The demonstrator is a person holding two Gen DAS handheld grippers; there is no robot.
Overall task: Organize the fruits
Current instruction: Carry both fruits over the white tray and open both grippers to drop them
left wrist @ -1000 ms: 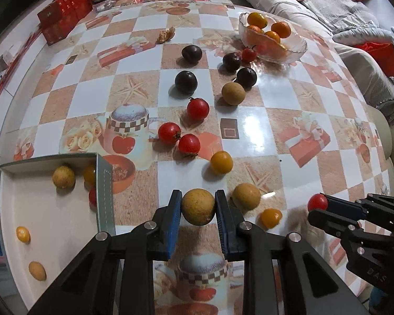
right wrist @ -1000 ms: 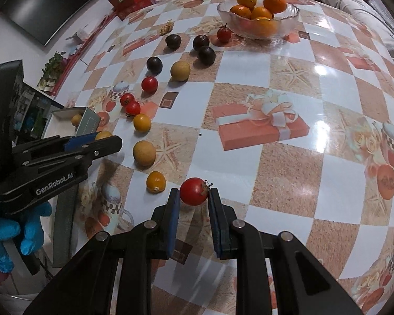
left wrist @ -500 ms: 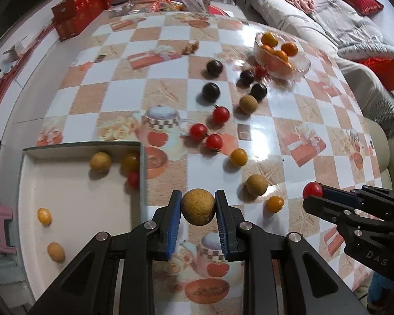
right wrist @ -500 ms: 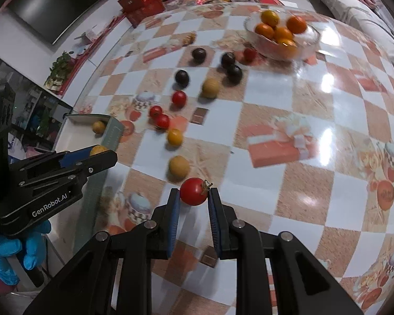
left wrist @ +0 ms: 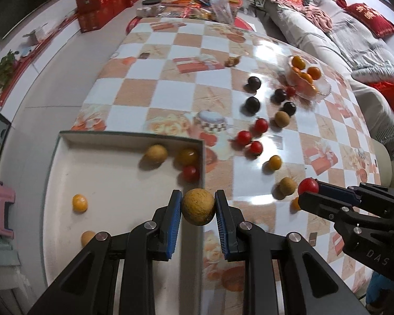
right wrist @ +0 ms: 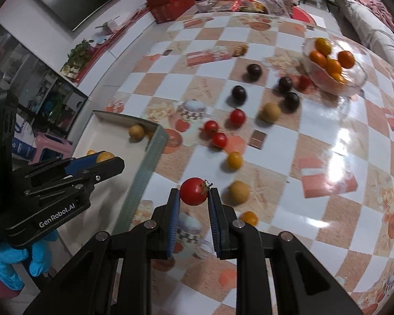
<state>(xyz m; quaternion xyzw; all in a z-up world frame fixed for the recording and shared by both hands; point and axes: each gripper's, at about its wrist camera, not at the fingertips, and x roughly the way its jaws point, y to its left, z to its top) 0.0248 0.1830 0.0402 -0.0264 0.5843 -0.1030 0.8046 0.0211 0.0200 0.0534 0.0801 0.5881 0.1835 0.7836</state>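
- The shallow white cardboard tray [left wrist: 113,183] is viewed steeply from above, close.
- The checkered glossy tablecloth [right wrist: 275,141] is overlooked rightward; tray [right wrist: 155,141] and cloth [left wrist: 191,84] are shared.

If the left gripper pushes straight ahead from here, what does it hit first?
Probably the tray's right wall, since the left gripper, shut on the tan fruit, points along it; depth is uncertain.
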